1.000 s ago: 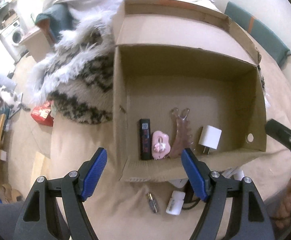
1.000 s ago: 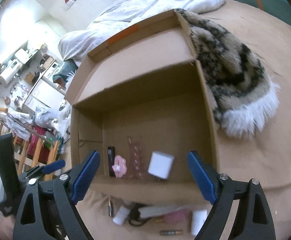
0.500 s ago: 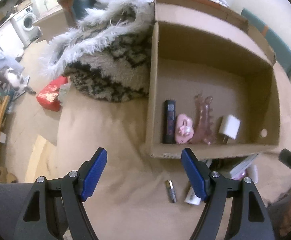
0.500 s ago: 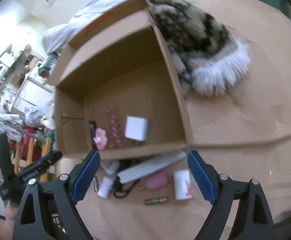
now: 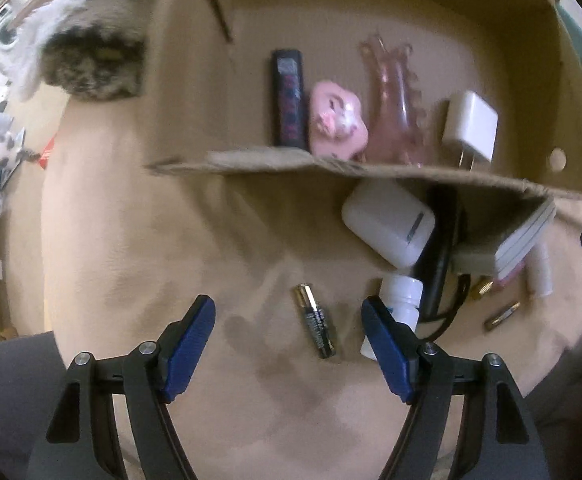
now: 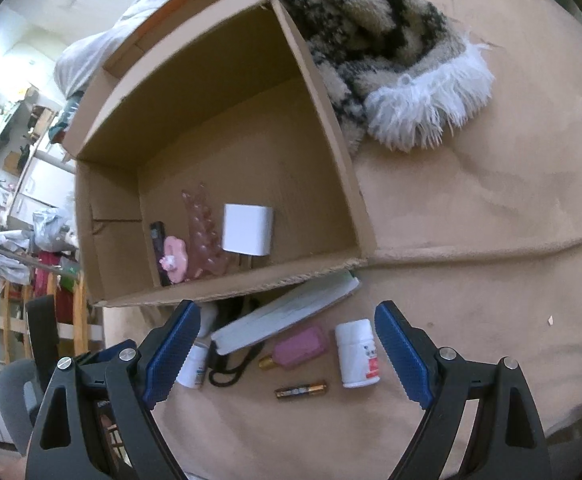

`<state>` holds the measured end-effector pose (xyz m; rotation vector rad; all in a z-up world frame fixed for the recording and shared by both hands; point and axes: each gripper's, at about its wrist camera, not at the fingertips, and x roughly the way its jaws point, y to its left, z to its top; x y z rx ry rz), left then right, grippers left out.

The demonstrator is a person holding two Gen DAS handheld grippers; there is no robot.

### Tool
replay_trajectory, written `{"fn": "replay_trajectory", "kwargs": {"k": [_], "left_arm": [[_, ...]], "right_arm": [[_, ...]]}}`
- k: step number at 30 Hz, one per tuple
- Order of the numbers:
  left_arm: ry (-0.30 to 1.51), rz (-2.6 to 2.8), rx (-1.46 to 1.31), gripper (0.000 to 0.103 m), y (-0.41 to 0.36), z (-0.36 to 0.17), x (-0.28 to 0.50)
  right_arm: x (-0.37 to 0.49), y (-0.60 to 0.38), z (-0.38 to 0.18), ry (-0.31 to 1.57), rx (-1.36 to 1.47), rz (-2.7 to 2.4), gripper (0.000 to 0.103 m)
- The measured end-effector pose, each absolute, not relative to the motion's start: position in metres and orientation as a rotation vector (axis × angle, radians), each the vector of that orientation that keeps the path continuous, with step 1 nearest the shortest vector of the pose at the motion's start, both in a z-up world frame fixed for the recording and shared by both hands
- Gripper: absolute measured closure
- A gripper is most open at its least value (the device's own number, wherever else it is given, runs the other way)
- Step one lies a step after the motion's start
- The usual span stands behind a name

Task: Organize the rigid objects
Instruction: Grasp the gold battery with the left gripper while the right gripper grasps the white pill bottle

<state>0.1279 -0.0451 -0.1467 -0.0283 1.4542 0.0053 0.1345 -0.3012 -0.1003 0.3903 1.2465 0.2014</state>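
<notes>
An open cardboard box point(image 5: 371, 170) lies on a tan bedspread, holding a black tube point(image 5: 289, 98), a pink charm point(image 5: 337, 120), a pink comb point(image 5: 397, 112) and a white charger point(image 5: 471, 126). In front of the box a battery point(image 5: 316, 322) lies between the jaws of my left gripper point(image 5: 289, 320), which points down at it. Those jaws are closing and do not touch it. A small white bottle point(image 5: 397, 308) sits by the right finger. My right gripper point(image 6: 287, 320) hangs open above a pink case point(image 6: 301, 346), a white bottle point(image 6: 357, 352) and a second battery point(image 6: 301, 391).
A white earbud case point(image 5: 389, 226), a notebook point(image 6: 287, 316) and a black cable point(image 6: 227, 368) lie against the box's front wall. A furry patterned throw point(image 6: 391, 60) lies beside the box. A room with furniture shows beyond the bed's edge on the left.
My left gripper has come down close to the bedspread, so the battery now lies between its jaws, which have narrowed a little. The right gripper has sunk and tilted towards the loose items.
</notes>
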Motion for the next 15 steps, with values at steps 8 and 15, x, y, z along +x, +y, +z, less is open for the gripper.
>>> {"fn": "replay_trajectory", "kwargs": {"k": [8, 15], "left_arm": [[1.488, -0.017, -0.044, 0.094, -0.045, -0.155, 0.129], [1.447, 0.009, -0.104, 0.094, -0.030, -0.140, 0.132]], "right_arm": [[0.138, -0.310, -0.120, 1.322, 0.474, 0.184, 0.009], [0.138, -0.301, -0.142, 1.430, 0.401, 0.142, 0.014]]}}
